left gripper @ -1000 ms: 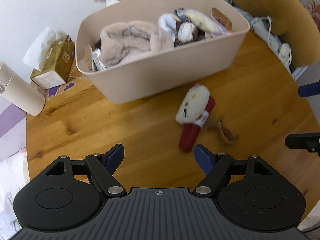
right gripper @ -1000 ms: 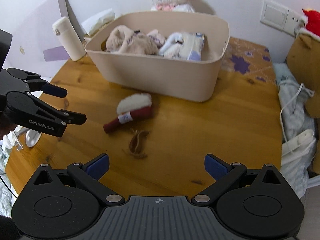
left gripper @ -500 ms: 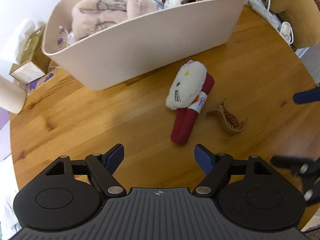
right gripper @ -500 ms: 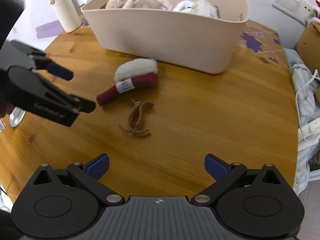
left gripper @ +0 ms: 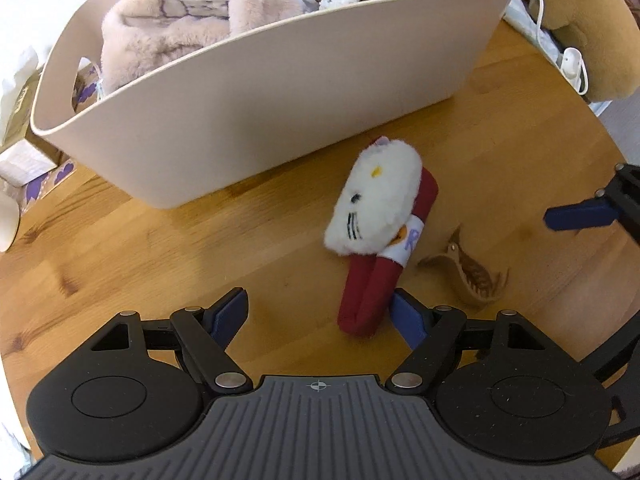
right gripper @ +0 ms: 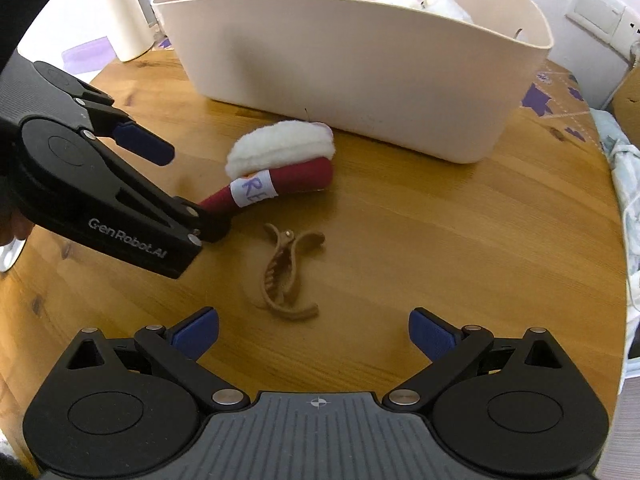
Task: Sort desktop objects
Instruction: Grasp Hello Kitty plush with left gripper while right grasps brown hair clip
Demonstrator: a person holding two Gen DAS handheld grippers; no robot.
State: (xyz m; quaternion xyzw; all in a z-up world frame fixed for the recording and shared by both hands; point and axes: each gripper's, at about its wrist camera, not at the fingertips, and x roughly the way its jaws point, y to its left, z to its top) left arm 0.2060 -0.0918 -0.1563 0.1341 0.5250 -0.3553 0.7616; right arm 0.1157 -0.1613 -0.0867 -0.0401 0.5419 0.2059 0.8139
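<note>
A white cat-face plush on a dark red rolled cloth with a white label lies on the round wooden table in front of a beige tub. A tan hair claw clip lies beside it. My left gripper is open, low over the table, with the cloth's near end between its fingers, untouched. My right gripper is open, just short of the claw clip; one blue fingertip shows in the left wrist view.
The tub holds a pink fluffy item and other soft things. A white bottle stands at the back left. A tissue box sits left of the tub. A brown cushion and white cable lie at the right edge.
Both grippers have moved forward and down toward the table. The left gripper now brackets the red cloth's end; the right one has closed in on the claw clip. Both stay open.
</note>
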